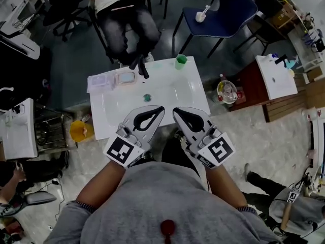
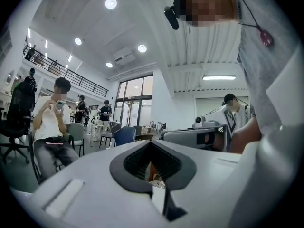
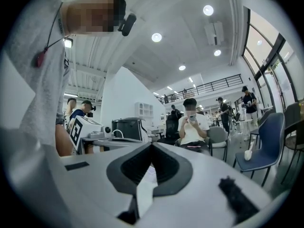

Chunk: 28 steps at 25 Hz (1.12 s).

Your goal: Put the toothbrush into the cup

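Observation:
A green cup (image 1: 181, 61) stands at the far right edge of the white sink top (image 1: 183, 93). I cannot make out the toothbrush; a pale tray (image 1: 125, 77) and a clear box (image 1: 99, 81) lie at the far left of the top. My left gripper (image 1: 158, 108) and right gripper (image 1: 176, 111) hover side by side over the sink's near edge, both shut with nothing between their jaws. In the left gripper view the left gripper (image 2: 151, 144) points level into the room with its tips together. The right gripper (image 3: 152, 144) looks the same in its own view.
A black faucet (image 1: 140, 66) rises at the back of the sink and a green drain (image 1: 147, 97) sits in the basin. A seated person (image 1: 124, 19) is right behind the sink. A blue chair (image 1: 223, 9), a yellow bin (image 1: 81, 131) and a second sink (image 1: 275, 75) stand around.

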{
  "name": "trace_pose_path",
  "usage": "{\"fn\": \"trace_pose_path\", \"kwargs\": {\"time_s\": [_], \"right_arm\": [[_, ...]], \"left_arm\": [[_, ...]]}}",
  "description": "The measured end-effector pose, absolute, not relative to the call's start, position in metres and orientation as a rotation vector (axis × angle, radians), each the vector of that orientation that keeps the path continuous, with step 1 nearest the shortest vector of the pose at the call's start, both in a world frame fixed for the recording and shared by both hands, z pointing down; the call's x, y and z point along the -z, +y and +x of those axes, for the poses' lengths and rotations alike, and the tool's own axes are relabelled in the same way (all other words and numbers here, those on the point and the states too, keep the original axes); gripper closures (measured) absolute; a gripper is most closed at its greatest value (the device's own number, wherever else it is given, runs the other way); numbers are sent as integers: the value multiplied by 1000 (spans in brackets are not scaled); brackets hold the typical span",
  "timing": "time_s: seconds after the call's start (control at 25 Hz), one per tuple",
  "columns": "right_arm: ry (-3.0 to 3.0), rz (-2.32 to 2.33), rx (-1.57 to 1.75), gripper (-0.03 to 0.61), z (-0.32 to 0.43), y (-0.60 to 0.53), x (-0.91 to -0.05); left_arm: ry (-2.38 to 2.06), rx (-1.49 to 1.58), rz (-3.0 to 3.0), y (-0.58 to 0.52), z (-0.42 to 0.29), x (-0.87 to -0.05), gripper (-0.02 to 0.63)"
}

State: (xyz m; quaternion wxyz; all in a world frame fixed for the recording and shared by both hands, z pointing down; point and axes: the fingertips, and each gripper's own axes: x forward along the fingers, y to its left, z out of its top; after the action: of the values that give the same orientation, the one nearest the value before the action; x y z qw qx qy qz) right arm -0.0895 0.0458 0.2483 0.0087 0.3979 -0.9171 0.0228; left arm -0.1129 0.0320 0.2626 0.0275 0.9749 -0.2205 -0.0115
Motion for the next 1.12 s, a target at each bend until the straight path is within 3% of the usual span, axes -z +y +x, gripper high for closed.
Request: {"fn": "trace_pose_path", "kwargs": {"time_s": [0.68,1.12], "right_arm": [[-2934,1050,-73,569,2,-48,-265],[-2966,992,-118,569,21,-85,-292]], "left_arm": [[-916,-132,2907,-62,-17,-281,607],[-1057,-201,2892,-95,2,-307,606]]}}
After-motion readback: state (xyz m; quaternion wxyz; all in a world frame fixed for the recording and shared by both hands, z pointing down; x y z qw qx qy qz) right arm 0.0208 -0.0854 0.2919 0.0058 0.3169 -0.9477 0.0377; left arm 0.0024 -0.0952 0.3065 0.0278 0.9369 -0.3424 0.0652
